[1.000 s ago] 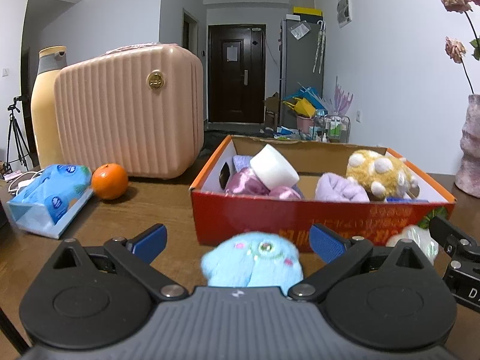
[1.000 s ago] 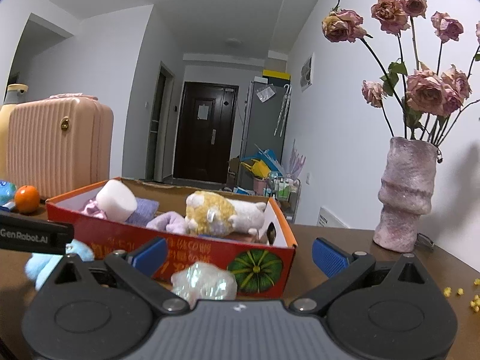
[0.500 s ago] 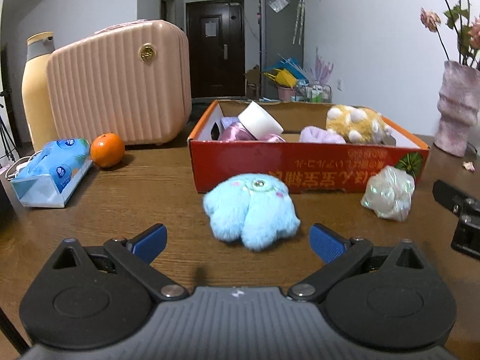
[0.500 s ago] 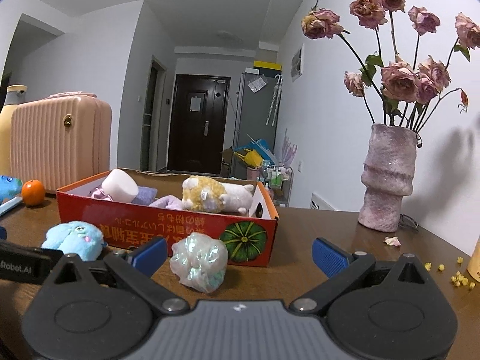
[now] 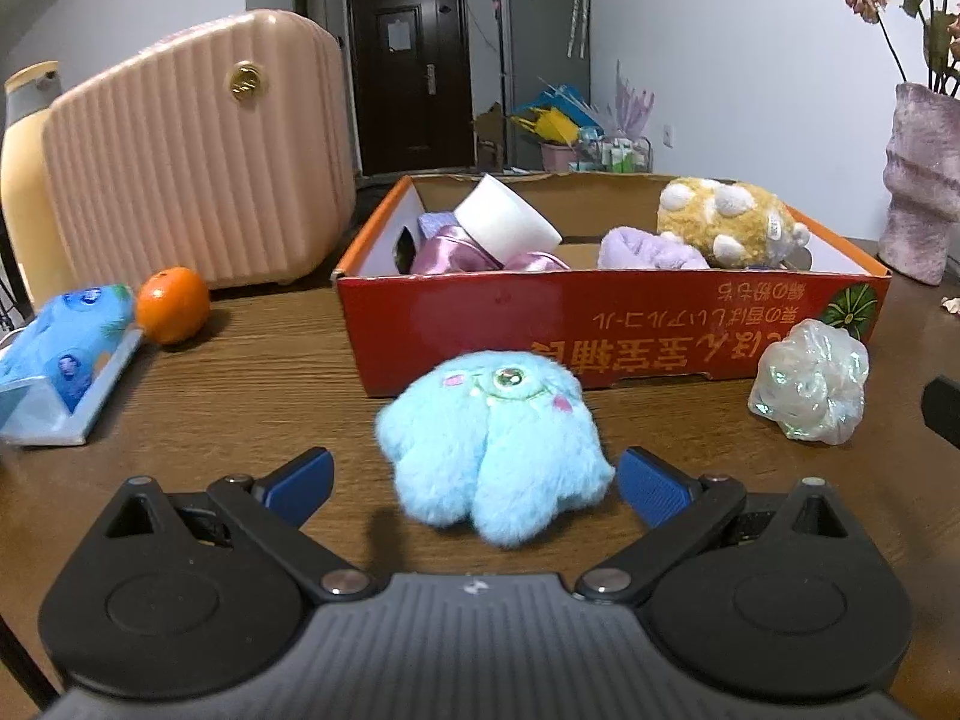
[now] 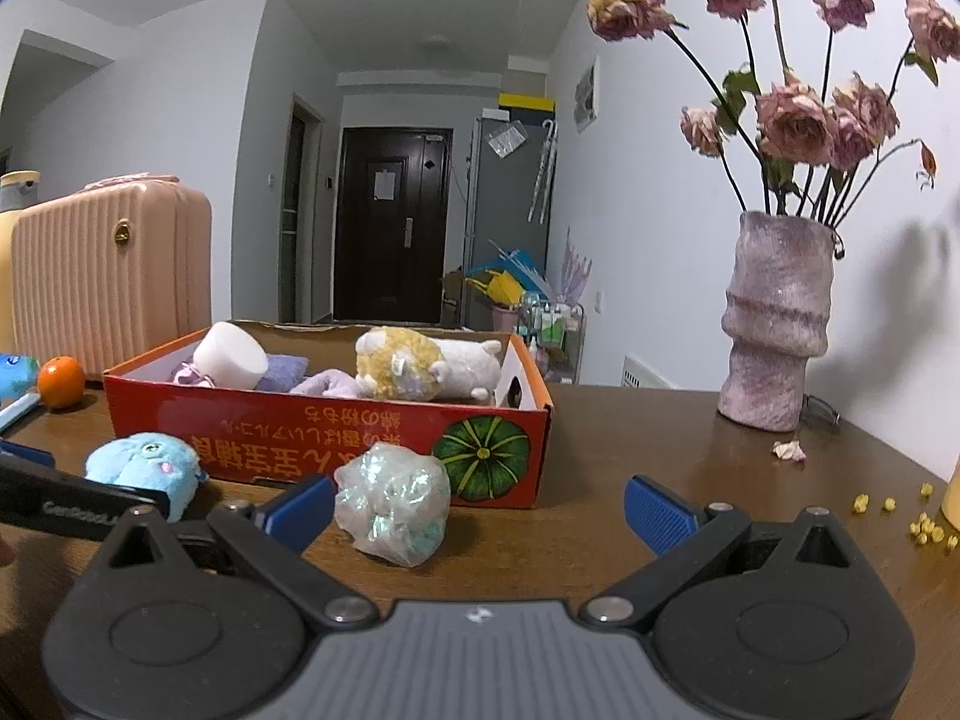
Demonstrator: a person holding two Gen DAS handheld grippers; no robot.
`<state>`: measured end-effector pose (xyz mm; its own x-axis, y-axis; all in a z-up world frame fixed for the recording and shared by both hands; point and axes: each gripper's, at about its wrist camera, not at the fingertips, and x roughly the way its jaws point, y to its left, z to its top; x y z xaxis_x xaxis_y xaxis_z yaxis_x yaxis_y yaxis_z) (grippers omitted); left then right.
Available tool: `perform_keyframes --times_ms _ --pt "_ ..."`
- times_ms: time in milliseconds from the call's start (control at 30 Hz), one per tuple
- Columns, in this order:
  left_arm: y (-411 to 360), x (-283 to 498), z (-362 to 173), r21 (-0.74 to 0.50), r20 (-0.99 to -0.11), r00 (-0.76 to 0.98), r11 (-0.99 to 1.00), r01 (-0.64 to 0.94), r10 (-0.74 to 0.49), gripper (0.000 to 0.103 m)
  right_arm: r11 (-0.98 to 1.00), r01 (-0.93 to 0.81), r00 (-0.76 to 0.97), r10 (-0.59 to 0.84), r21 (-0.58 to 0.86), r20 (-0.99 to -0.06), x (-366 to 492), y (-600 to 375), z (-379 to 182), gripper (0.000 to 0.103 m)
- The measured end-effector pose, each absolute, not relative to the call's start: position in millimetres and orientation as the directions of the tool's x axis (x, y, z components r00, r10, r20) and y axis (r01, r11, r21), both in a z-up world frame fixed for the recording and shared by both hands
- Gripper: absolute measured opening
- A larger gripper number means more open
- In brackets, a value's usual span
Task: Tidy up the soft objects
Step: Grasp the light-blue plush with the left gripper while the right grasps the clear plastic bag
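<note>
The left gripper [image 5: 474, 477] is spread wide and holds nothing; a fluffy light-blue plush toy [image 5: 493, 443] lies on the brown wooden table [image 5: 240, 396] between its blue-padded fingers [image 5: 298, 478], apparently untouched. The right gripper [image 6: 479, 504] is likewise wide open and empty, with a crinkly iridescent cellophane-like ball [image 6: 393, 501] just beside its left finger. Both soft things sit close in front of a red cardboard box [image 5: 606, 324], which holds a yellow spotted plush [image 5: 723, 222], lilac fabric pieces and a white foam cylinder [image 5: 507, 222]. Left of the box are an orange [image 5: 172, 312], a blue tissue pack [image 5: 63, 348] and a ribbed pink case [image 5: 192, 150]; a mauve vase of dried roses [image 6: 777, 318] stands to the right.
</note>
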<state>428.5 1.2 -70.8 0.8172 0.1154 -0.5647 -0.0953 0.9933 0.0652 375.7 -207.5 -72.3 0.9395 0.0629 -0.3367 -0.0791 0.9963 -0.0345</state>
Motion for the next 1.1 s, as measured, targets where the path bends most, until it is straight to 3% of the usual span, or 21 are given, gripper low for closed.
perform_keyframes --times_ms 200,533,600,633,733,1100 --pt "-3 446 -73 0.078 -0.562 0.820 0.994 -0.081 0.111 0.103 0.998 -0.058 0.930 0.050 -0.012 -0.365 383 -211 -74 0.103" --pt "5 472 -81 0.051 -0.632 0.767 0.993 -0.105 0.113 0.103 0.999 -0.016 0.916 0.027 0.031 -0.400 397 -213 -77 0.103" --pt "6 473 -81 0.049 -0.636 0.764 0.994 -0.101 0.109 0.094 0.999 -0.015 0.913 0.028 0.035 -0.407 400 -212 -77 0.103" --pt "6 473 -81 0.052 -0.636 0.764 0.994 -0.099 0.109 0.084 0.999 -0.015 0.913 0.028 0.035 -0.408 401 -210 -77 0.103" --pt "6 471 -81 0.041 -0.639 0.763 0.995 -0.091 0.097 0.083 0.999 -0.015 0.910 0.030 0.038 -0.414 403 -207 -78 0.103" --pt "7 445 -61 0.041 -0.533 0.840 0.995 -0.093 0.101 0.083 0.996 -0.042 0.866 0.077 0.082 -0.495 425 -192 -84 0.103"
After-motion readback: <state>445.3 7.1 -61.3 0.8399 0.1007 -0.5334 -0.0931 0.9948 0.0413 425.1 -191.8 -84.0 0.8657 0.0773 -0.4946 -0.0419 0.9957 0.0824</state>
